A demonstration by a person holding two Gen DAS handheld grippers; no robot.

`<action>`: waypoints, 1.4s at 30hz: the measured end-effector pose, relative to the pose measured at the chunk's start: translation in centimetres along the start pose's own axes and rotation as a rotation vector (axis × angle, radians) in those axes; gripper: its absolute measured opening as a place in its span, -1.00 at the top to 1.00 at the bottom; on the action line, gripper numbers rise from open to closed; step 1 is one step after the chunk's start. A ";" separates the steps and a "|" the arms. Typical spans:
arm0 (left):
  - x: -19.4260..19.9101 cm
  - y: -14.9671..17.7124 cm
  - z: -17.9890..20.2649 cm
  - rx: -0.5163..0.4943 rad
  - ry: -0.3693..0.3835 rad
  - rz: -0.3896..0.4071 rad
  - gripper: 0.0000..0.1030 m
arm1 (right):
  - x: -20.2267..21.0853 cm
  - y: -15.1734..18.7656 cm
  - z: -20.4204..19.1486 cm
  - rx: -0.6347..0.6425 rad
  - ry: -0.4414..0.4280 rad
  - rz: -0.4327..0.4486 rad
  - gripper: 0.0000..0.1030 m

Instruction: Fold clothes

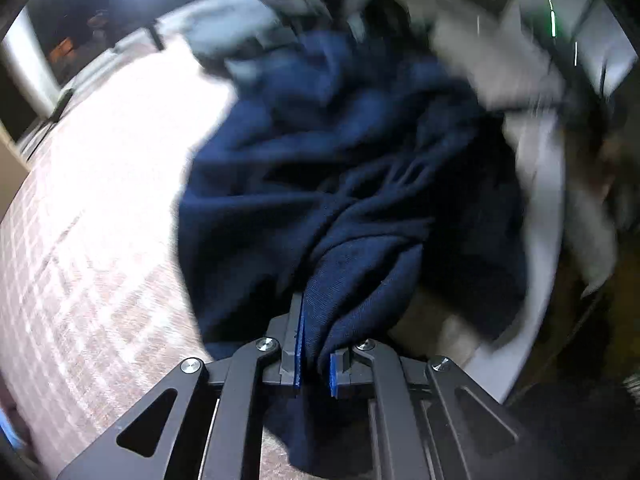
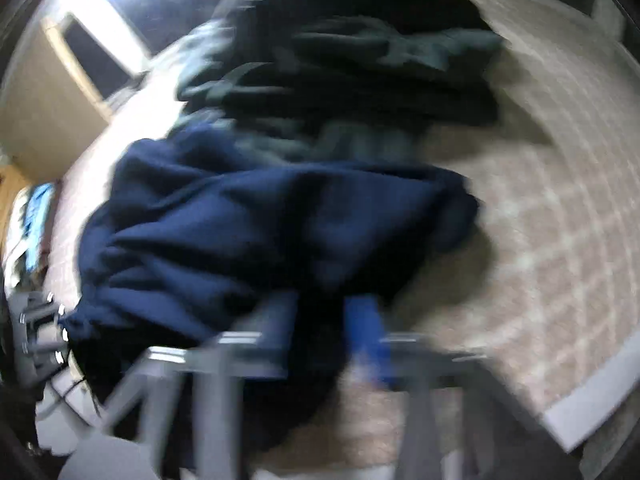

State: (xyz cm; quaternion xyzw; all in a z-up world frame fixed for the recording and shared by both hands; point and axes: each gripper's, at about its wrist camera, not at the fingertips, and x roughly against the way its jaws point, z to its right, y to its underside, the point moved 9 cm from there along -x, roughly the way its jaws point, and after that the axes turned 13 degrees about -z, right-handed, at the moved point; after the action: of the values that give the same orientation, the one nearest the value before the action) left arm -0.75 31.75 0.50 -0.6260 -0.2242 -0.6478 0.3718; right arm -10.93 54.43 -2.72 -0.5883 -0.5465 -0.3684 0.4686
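A crumpled navy blue garment (image 1: 340, 184) lies on a checked pinkish cover (image 1: 100, 200). In the left wrist view my left gripper (image 1: 316, 344) is shut on a bunched fold of it, with cloth pinched between the blue pads (image 1: 298, 352). The right wrist view is badly blurred. There the same navy garment (image 2: 260, 220) spreads across the middle, and my right gripper (image 2: 324, 320) is shut on its near edge, with dark cloth between the fingers. The garment's left end gathers toward a grey metal part (image 2: 40, 328) at the picture's left edge.
Dark green and grey clothes (image 2: 360, 72) are piled behind the navy garment. Pale grey clothes (image 1: 232, 28) and a beige piece (image 1: 480, 60) lie at the back. A white curved rim (image 1: 544, 220) runs down the right. The checked cover (image 2: 540, 220) is bare to the right.
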 end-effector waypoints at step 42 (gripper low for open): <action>12.1 15.8 -21.9 0.425 -0.271 0.048 0.03 | -7.1 -5.7 -20.6 0.282 -0.002 -0.099 0.12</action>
State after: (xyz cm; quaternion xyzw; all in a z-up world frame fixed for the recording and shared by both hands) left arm -2.06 2.94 6.99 -0.6200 -0.3880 -0.4874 0.4771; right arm -15.88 32.44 -2.57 -0.4891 -0.6216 -0.3103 0.5274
